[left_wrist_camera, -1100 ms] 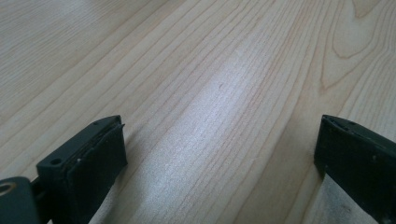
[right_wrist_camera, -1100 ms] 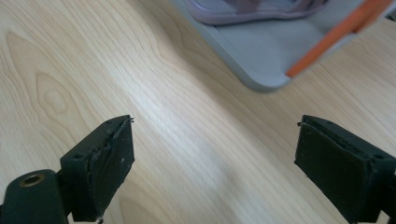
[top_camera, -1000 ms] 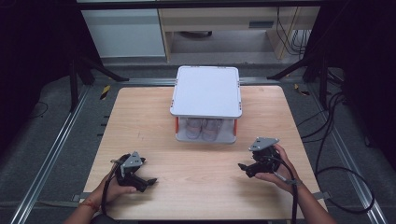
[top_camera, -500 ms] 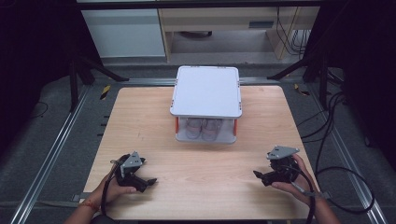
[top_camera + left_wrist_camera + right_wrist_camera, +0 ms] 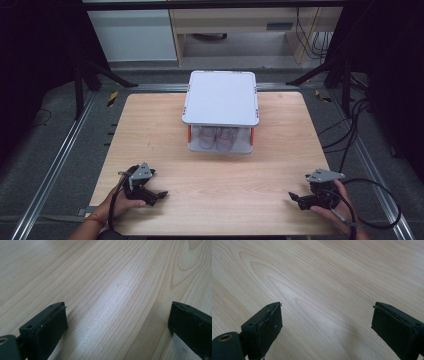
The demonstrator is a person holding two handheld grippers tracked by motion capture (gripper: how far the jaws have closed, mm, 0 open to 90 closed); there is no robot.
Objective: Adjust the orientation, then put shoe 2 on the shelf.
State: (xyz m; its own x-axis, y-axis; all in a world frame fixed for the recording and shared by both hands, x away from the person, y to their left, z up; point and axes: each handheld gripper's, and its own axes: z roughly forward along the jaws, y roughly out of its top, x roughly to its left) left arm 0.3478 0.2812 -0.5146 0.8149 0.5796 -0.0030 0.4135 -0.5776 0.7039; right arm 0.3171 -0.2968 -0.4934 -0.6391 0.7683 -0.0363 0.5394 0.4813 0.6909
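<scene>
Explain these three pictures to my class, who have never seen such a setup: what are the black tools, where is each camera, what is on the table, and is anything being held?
There is no robot arm here. A person holds a hand tool in each hand: the left gripper and the right gripper, each with two black jaws.

The high view looks down from above the person's side of the wooden table. The other two pictures come from small cameras riding on the grippers, looking along their own jaws at bare wood.

On the table stands a white two-level rack, with a pair of shoes on its lower shelf, as far as I can tell.

Nothing is held. Both grippers are open, near the table's front edge, far from the rack.
</scene>
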